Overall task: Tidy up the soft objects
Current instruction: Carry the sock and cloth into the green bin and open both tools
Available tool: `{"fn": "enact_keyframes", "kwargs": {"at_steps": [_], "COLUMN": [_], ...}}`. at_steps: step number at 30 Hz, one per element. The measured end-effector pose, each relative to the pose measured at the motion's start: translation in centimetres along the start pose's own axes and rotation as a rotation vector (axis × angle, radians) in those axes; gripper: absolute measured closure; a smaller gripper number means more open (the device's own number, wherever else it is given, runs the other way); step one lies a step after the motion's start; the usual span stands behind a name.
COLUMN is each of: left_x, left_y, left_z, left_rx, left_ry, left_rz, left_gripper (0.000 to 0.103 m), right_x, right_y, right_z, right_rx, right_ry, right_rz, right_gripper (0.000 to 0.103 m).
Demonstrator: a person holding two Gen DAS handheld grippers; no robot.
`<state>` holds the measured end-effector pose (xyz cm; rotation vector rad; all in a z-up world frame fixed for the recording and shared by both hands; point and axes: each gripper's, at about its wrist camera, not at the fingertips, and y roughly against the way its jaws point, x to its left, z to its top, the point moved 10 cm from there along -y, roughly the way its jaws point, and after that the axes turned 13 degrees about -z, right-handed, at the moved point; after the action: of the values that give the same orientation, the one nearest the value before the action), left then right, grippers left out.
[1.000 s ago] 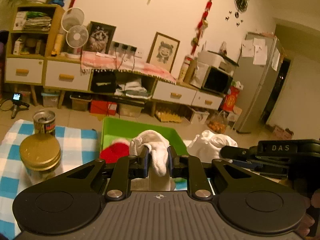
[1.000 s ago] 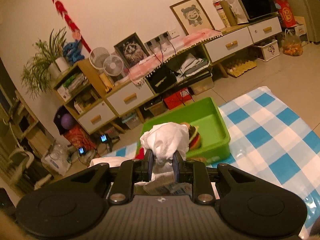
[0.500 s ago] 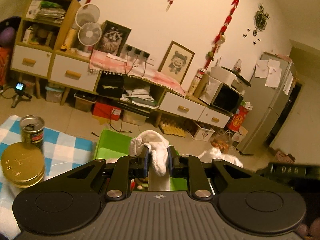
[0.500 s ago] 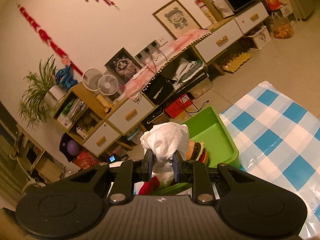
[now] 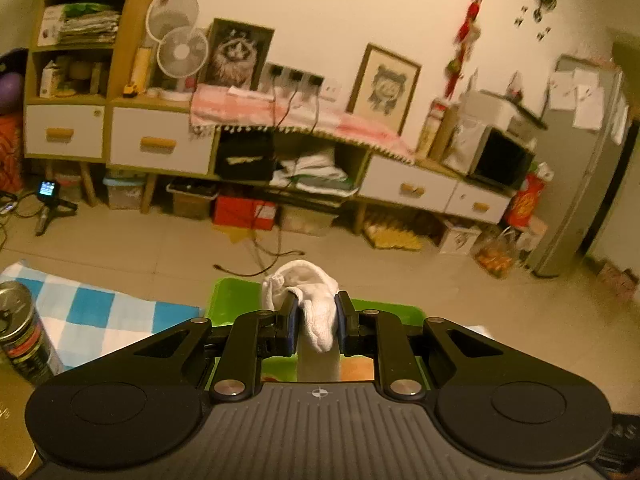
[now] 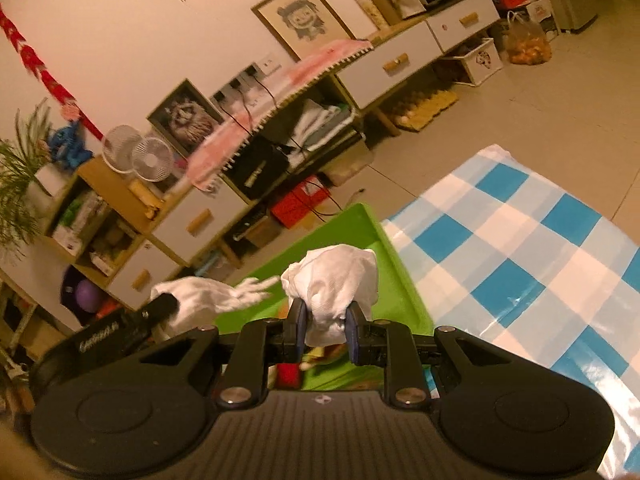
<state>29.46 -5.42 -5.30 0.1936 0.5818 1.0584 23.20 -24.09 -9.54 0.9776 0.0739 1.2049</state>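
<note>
both hand-held grippers pinch white cloth. left hand-held gripper (image 5: 316, 326) has its jaws pressed onto a white sock (image 5: 310, 300), whose toe end droops down between the blue pads while the rest bunches above them. right hand-held gripper (image 6: 326, 330) clamps a crumpled white cloth (image 6: 332, 280) that balloons above its pads. whether the two are ends of one piece cannot be told.

just below and beyond both sets of jaws sits a green bin (image 6: 396, 264), also seen past the left jaws (image 5: 236, 298); red and orange things show inside it under the right gripper, too hidden to name. in the right wrist view the left gripper's body shows at the left, with more white cloth (image 6: 208, 298) trailing from it over the bin's edge.

the bin rests on a blue-and-white checked cloth (image 6: 520, 248) covering the table. a tin can (image 5: 18, 330) stands on that cloth at the left edge.

farther off, across the tiled floor, a low cabinet (image 5: 160, 144) with white drawers lines the wall, carrying two small fans (image 5: 176, 36) and framed pictures.
</note>
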Motion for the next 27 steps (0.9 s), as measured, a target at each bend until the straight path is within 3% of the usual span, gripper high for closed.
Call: {"fn": "enact_keyframes", "kwargs": {"at_steps": [8, 17, 18, 21, 23, 27], "left_x": [2.1, 1.8, 1.7, 1.6, 1.5, 1.3], "left_y": [-3.4, -3.5, -3.3, -3.1, -2.8, -2.2], "left_z": [-2.0, -2.2, -2.1, -1.8, -1.7, -1.4], "left_rx": [0.099, 0.117, 0.112, 0.112, 0.109, 0.103], "left_ry": [-0.029, -0.050, -0.057, -0.063, -0.062, -0.063], "left_rz": [0.077, 0.084, 0.083, 0.090, 0.093, 0.097], "left_gripper": [0.086, 0.080, 0.078, 0.059, 0.053, 0.039], "right_x": [-0.8, -0.8, -0.7, -0.7, -0.7, -0.7], "right_y": [-2.5, -2.7, -2.6, -2.3, -2.1, -1.6], "right_z": [-1.0, -1.4, -1.3, -1.1, -1.0, -0.8], "right_rx": [0.047, 0.062, 0.063, 0.063, 0.056, 0.051], "right_ry": [0.038, 0.045, 0.041, 0.026, 0.016, 0.014], "right_rz": [-0.051, -0.060, -0.059, -0.045, -0.046, -0.051], "right_gripper": [0.097, 0.094, 0.094, 0.085, 0.063, 0.058]}}
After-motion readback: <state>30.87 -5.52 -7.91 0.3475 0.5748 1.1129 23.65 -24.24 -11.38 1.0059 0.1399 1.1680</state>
